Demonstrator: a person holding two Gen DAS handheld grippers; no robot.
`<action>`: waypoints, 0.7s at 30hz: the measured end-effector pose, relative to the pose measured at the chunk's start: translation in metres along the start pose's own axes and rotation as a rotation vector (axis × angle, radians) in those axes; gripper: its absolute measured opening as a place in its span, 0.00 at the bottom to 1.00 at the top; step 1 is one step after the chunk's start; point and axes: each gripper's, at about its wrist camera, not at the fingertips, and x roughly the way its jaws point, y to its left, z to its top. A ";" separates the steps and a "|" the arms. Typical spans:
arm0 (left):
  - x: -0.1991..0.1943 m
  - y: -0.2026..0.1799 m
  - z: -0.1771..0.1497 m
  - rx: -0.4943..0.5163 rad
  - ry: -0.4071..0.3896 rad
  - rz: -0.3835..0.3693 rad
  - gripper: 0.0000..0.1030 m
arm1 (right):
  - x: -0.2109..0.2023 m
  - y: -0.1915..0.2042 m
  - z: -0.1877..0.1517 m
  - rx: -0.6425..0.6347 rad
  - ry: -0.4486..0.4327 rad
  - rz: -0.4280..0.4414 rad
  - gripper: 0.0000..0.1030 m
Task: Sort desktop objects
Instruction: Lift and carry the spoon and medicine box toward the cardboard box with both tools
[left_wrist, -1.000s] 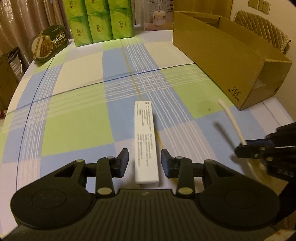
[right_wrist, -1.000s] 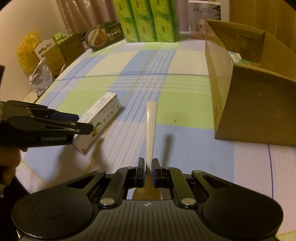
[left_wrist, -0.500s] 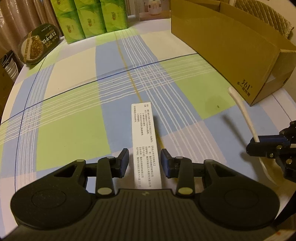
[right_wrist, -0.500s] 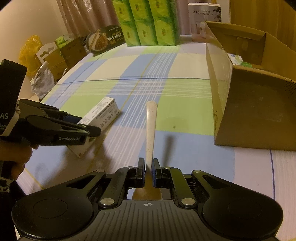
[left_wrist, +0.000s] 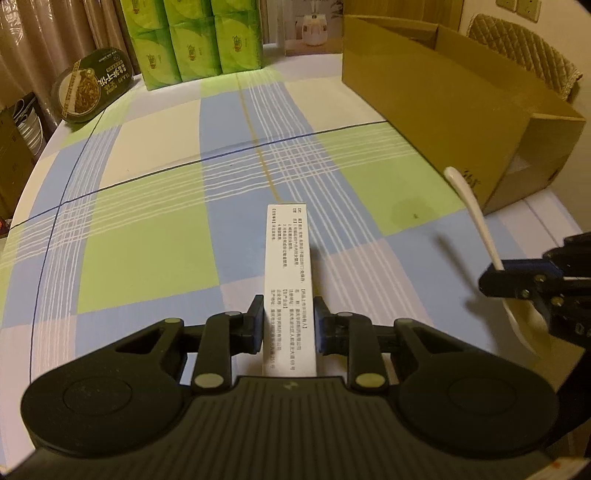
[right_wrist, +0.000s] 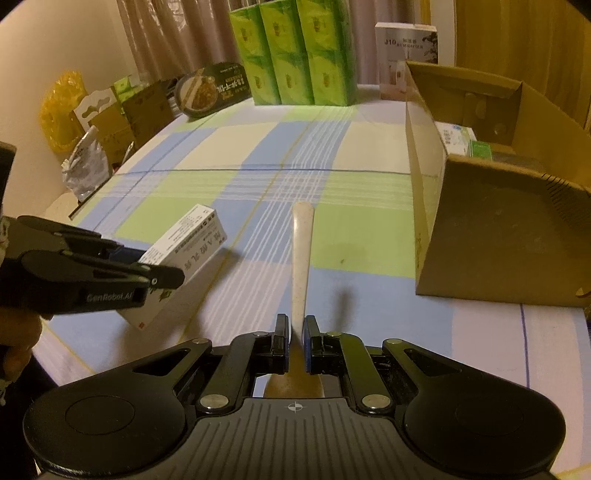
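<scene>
Clamping the white carton by its near end above the tabletop, the left hand-held gripper risks it pivoting loose, while the right hand-held gripper, shut on the spoon handle, could knock the cardboard box.

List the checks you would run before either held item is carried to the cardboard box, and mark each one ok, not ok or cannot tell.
1. Left gripper shut on the white carton: ok.
2. Right gripper shut on the spoon: ok.
3. Carton lifted off the tablecloth: ok, seen in the right wrist view.
4. Cardboard box open on top: ok.
5. Free room inside the box: cannot tell; some packets already lie there.
6. The two grippers apart: ok.
</scene>
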 end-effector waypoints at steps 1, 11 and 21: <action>-0.004 -0.001 -0.002 0.000 -0.003 -0.002 0.21 | -0.002 0.001 0.000 0.000 -0.005 -0.001 0.04; -0.030 -0.010 -0.010 -0.014 -0.027 -0.014 0.21 | -0.017 0.004 -0.001 0.000 -0.030 -0.009 0.04; -0.044 -0.014 -0.007 -0.021 -0.060 -0.019 0.21 | -0.024 0.005 -0.001 -0.003 -0.048 -0.013 0.04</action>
